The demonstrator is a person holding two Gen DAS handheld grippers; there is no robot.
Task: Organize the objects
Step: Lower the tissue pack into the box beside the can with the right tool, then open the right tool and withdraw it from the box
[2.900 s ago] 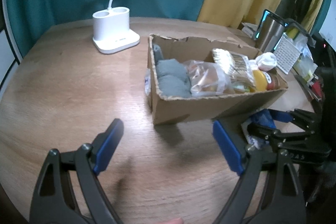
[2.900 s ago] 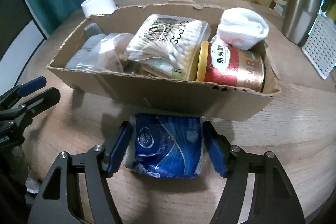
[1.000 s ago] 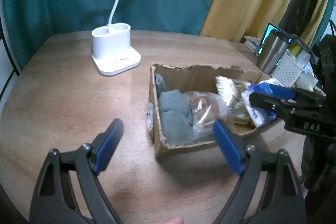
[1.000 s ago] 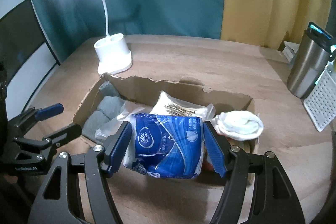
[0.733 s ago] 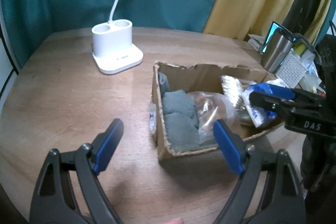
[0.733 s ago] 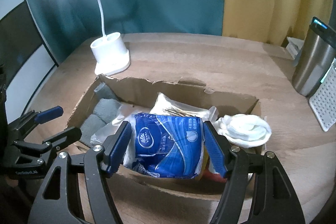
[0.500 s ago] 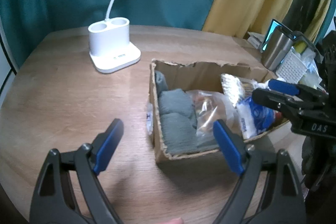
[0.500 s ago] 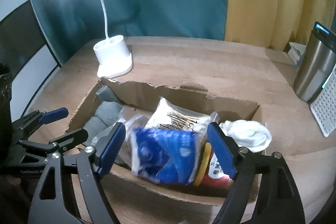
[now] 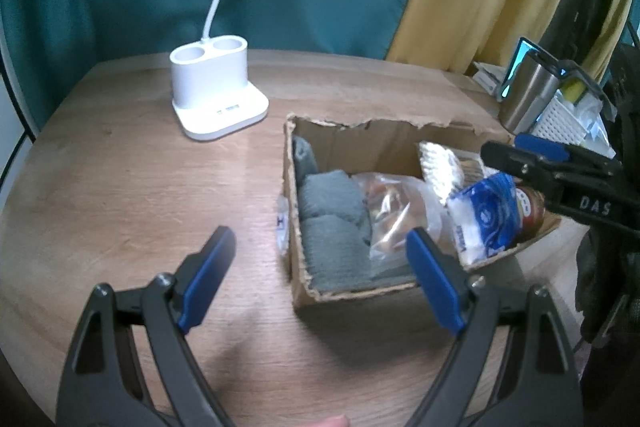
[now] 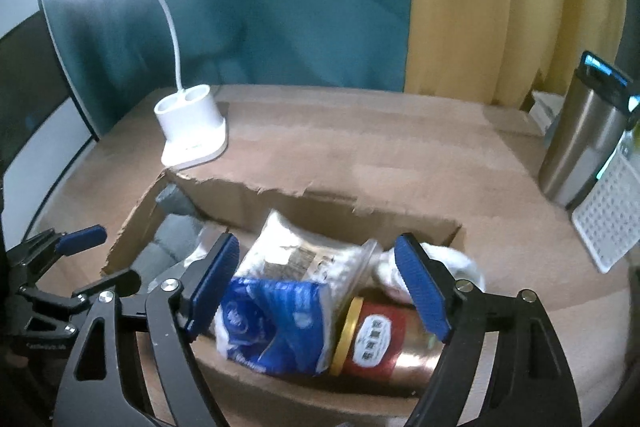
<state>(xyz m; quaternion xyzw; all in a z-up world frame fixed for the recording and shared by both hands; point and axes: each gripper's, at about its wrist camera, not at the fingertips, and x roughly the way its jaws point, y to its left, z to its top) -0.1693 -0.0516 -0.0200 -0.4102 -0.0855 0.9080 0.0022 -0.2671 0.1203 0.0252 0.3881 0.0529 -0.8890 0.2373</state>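
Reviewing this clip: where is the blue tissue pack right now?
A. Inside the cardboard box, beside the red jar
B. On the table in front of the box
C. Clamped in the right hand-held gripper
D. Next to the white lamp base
A: the blue tissue pack lies inside the cardboard box against the red jar, and the right hand-held gripper stands open above it, its pads off the pack.
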